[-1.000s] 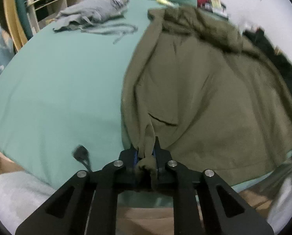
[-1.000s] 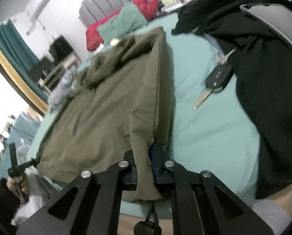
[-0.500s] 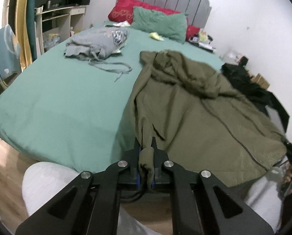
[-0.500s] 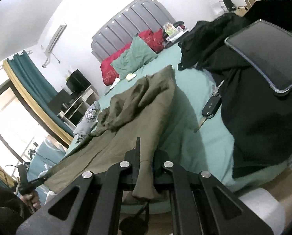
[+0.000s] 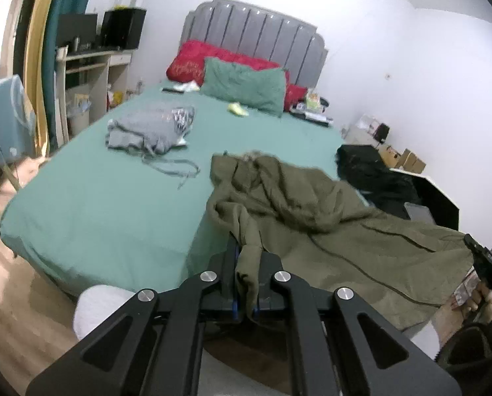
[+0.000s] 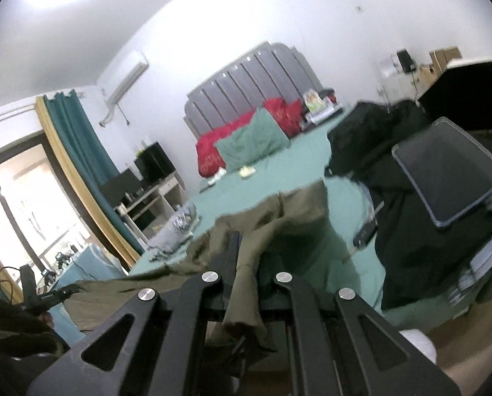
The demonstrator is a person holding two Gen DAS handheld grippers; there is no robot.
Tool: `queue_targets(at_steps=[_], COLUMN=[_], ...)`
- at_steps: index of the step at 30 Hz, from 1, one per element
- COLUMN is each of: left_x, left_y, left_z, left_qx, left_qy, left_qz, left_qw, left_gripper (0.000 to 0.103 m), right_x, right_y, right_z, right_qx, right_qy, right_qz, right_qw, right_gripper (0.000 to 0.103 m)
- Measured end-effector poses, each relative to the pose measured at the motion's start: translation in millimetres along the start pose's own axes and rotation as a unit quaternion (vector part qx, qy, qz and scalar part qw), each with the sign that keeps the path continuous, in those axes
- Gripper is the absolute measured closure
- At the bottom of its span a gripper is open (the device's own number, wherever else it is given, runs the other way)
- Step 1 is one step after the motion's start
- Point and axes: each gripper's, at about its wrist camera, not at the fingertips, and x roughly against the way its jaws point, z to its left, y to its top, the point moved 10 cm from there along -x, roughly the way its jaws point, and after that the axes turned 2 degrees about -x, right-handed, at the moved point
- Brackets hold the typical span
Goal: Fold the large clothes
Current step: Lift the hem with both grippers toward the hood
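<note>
An olive-green hooded jacket (image 5: 328, 231) lies partly on the green bed (image 5: 107, 204), its lower part lifted off the near edge. My left gripper (image 5: 247, 260) is shut on one bottom corner of the jacket. My right gripper (image 6: 247, 257) is shut on the other bottom corner (image 6: 246, 283), and it also shows at the right edge of the left wrist view (image 5: 486, 264). The jacket (image 6: 279, 221) hangs stretched between both grippers, with the hood end bunched on the bed.
A grey garment (image 5: 150, 128) with loose strings lies on the bed's left. A black garment (image 6: 411, 217) with a tablet (image 6: 450, 171) on it and a car key (image 6: 364, 232) lie at the right. Pillows (image 5: 242, 82) are at the headboard. Desk (image 5: 91, 66) stands left.
Both grippers have pulled back and risen, dragging the jacket's bottom edge off the bed's near edge. The jacket's upper part has bunched up on the bed.
</note>
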Motion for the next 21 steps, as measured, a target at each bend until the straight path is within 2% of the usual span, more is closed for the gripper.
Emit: queue_targets(at_steps=[5,10,16,21], left_x=[34.0,27.1,-34.7,-100.4], left_y=[28.3,55.1,89.6,119.5], left_z=[-9.2,-21.8,-16.1,-3.1], left_qx=[-0.003,-0.031,-0.031,-0.004], left_qy=[-0.013,-0.011,-0.008,-0.013], left_qz=[-0.033,-0.045,-0.047,-0.034], left_qw=[0.9994,0.9984,0.9984,0.9993], left_gripper=[0.097,0.097,0.097,0.097], right_x=[21.0,10.4,-36.9,-106.7], right_y=[28.5,50.8,80.1,113.1], right_z=[13.8,15.4,-5.8,-20.9], right_qx=[-0.001,0.017,0.009,0.015], right_qy=[0.012,0.022,0.026,0.024], right_qz=[-0.031,-0.029,-0.01,-0.001], right_qw=[0.999,0.999,1.0,1.0], right_gripper=[0.097,0.097,0.097,0.097])
